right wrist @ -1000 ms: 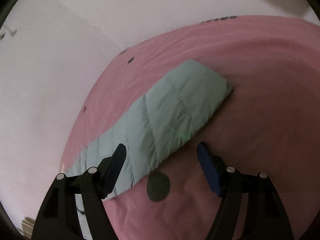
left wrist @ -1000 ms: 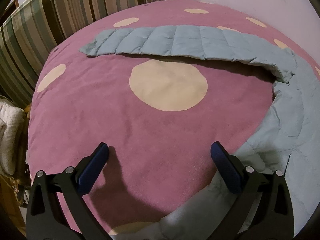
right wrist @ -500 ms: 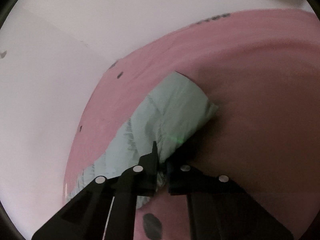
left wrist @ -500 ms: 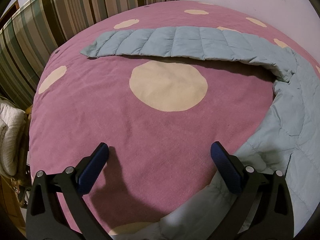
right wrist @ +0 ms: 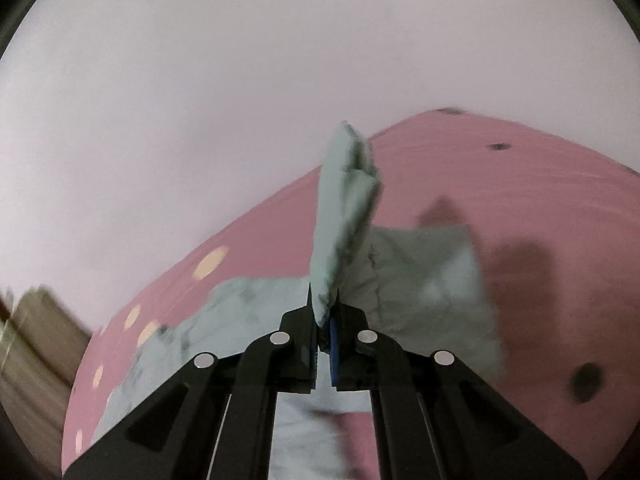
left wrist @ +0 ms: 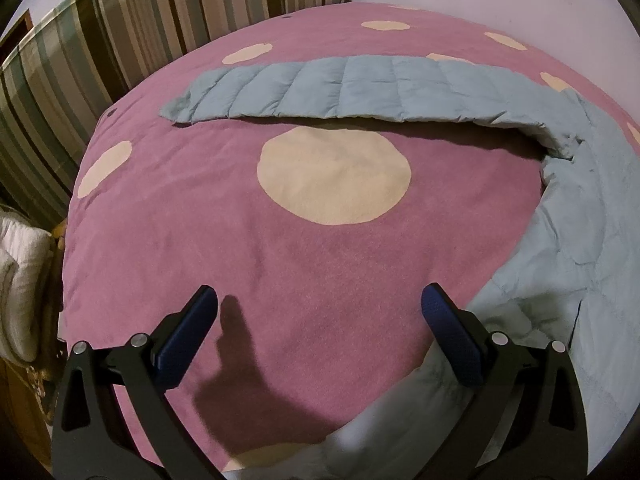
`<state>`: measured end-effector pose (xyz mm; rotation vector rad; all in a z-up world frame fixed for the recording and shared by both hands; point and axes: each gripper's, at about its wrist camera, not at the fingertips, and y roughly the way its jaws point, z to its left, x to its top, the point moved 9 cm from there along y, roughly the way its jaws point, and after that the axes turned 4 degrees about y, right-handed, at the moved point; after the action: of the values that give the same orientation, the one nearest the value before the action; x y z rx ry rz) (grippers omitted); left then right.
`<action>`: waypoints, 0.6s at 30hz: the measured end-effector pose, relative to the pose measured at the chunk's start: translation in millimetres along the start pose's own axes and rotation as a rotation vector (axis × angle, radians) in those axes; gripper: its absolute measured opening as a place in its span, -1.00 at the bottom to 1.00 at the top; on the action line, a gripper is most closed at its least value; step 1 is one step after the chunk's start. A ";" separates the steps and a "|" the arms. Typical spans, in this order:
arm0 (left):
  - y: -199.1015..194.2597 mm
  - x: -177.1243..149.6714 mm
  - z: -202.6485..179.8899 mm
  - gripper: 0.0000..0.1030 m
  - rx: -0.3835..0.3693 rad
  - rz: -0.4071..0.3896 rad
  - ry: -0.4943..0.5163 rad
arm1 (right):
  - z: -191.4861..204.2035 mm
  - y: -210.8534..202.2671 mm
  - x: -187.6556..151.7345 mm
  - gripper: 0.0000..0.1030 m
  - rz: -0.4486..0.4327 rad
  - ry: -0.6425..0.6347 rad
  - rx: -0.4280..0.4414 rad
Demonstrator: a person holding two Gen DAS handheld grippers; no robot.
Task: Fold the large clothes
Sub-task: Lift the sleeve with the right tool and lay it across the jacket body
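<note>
The right tool is clamped on the cuff end of a sleeve of the pale blue quilted jacket, lifting it above the pink spotted bedspread. The left tool gapes wide above the bedspread, its right finger beside the jacket's hem, gripping nothing.

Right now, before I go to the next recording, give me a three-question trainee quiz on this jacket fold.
1. True or false: the left gripper is shut on the quilted jacket.
2. Which gripper holds a sleeve end lifted off the pink bedspread? A) left B) right C) both
3. Fill in: the sleeve lying flat in the left wrist view stretches above a large cream ____.

Key: 1. False, it is open above bare bedspread. 2. B. 3. dot.
</note>
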<state>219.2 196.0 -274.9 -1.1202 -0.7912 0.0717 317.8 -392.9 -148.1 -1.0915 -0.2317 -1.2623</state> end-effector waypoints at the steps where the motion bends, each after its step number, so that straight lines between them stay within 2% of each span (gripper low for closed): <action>1: 0.0 -0.3 0.1 0.96 -0.001 -0.002 0.004 | 22.0 9.7 -9.2 -0.93 0.026 -0.034 0.023; 3: 0.2 -1.0 0.1 0.96 -0.003 -0.005 0.014 | 62.2 27.3 -29.8 -0.93 0.073 -0.101 0.061; 9: 4.7 -2.3 0.2 0.96 -0.026 -0.003 0.001 | 143.1 58.3 -100.9 -0.93 0.208 -0.268 0.136; 12: 5.7 -2.8 0.1 0.96 -0.032 -0.004 -0.003 | 165.7 77.0 -132.5 -0.93 0.272 -0.332 0.158; 16: 7.0 -3.8 0.9 0.96 -0.046 -0.002 -0.012 | 201.8 73.8 -184.0 -0.93 0.343 -0.426 0.174; 18: 7.5 -4.0 1.1 0.96 -0.050 -0.001 -0.015 | 204.0 75.9 -201.7 -0.93 0.370 -0.455 0.174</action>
<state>218.0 198.7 -283.0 -1.1678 -0.8104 0.0592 392.9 -115.1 -220.5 -1.1954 -0.4509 -0.6434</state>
